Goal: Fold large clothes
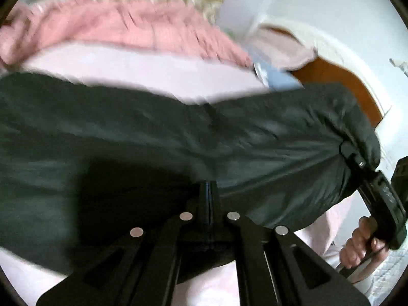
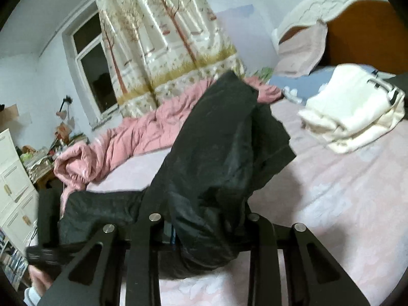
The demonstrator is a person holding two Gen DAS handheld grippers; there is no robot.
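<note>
1. While we lift it above the pink bed (image 2: 331,204), the dark garment (image 2: 216,153) hangs crumpled, faintly shiny.
2. Both grippers' fingers, left gripper (image 1: 209,188) and right gripper (image 2: 176,232), pinch its fabric.
3. We read no writing.

A home bedroom: bed (image 2: 331,204), headboard (image 2: 357,25), curtained window (image 2: 94,76)

Dark garment (image 2: 216,153) bunches up right ahead of the right tool (image 2: 204,219), blocking the straight path. Off to its right the pink bed sheet (image 2: 331,204) lies open, until the folded cream clothing (image 2: 352,109) farther ahead; the pink quilt (image 2: 127,137) walls off the left.
</note>
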